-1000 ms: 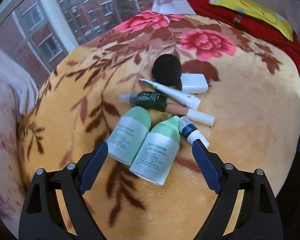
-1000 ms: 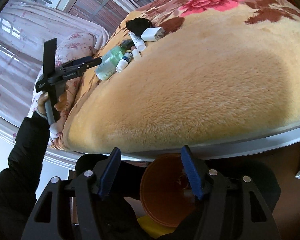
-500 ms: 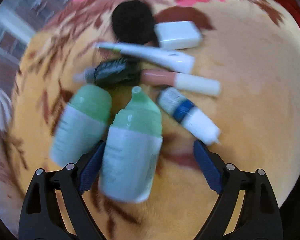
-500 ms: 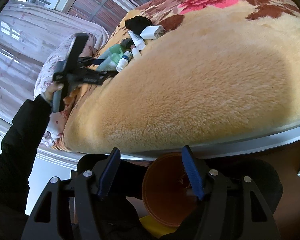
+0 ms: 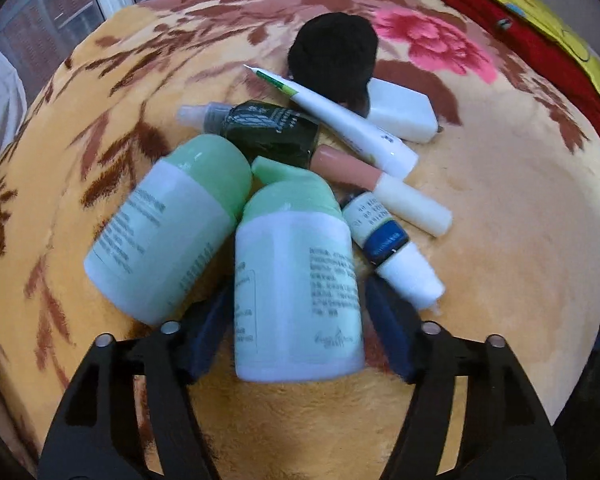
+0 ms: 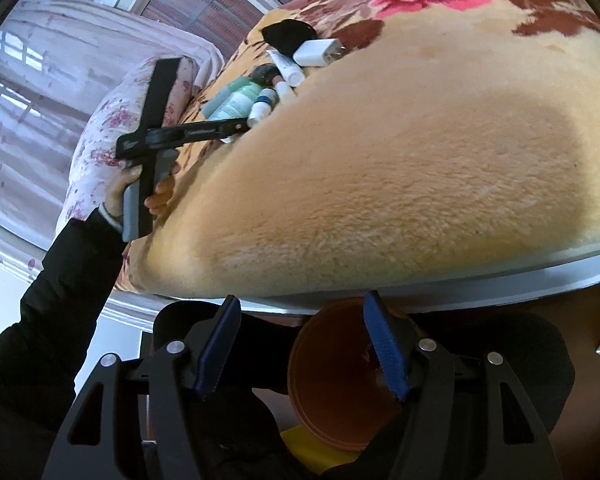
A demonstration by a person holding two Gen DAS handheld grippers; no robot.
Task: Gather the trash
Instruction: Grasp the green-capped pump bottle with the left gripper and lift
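Green bottle (image 5: pixel 296 280) lies on the bed's floral blanket (image 5: pixel 520 208) among other toiletries, between the pads of the left hand-held gripper (image 5: pixel 296 328), which close against its sides. Right hand-held gripper (image 6: pixel 300 348) hangs open and empty over an orange bin (image 6: pixel 332 392)

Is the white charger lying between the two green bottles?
No, the white charger lies far behind them, beside the black ball, while the green bottles lie side by side.

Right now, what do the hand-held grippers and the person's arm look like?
Each hand-held gripper, left and right, has a black frame, silver bolts and ribbed blue pads. The left arm wears a black sleeve; its bare hand grips a grey handle.
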